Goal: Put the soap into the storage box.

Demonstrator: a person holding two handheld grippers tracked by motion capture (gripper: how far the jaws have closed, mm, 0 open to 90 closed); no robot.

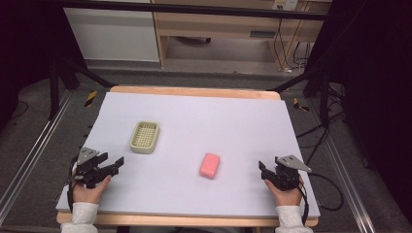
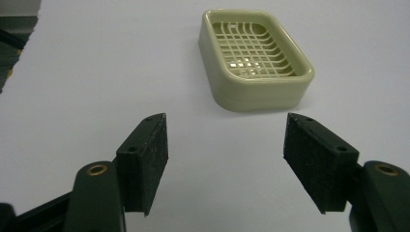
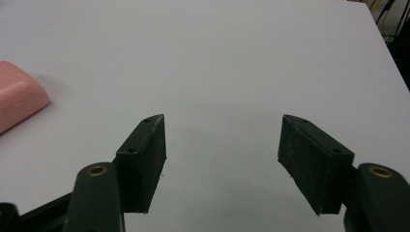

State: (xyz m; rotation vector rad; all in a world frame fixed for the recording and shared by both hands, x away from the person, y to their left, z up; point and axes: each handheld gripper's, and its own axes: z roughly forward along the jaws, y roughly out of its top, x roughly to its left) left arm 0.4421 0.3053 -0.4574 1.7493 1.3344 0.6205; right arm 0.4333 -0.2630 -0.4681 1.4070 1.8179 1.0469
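A pale green soap dish (image 1: 145, 137) with a slotted grid floor sits left of centre on the white table; its hollow is bare. A pink bar of soap (image 1: 210, 165) lies flat to its right, nearer the front. My left gripper (image 1: 112, 163) rests at the front left, open, with the soap dish (image 2: 255, 59) ahead of its jaws and slightly right. At the front right my right gripper (image 1: 263, 171) is open too, nothing between its jaws. The soap (image 3: 17, 100) lies off to the left in the right gripper view.
The white sheet (image 1: 194, 121) covers a wooden table (image 1: 194, 91) whose edge shows at the back. Metal rails (image 1: 29, 155) run along both sides on the floor. Wooden furniture (image 1: 218, 24) and cables stand beyond the far edge.
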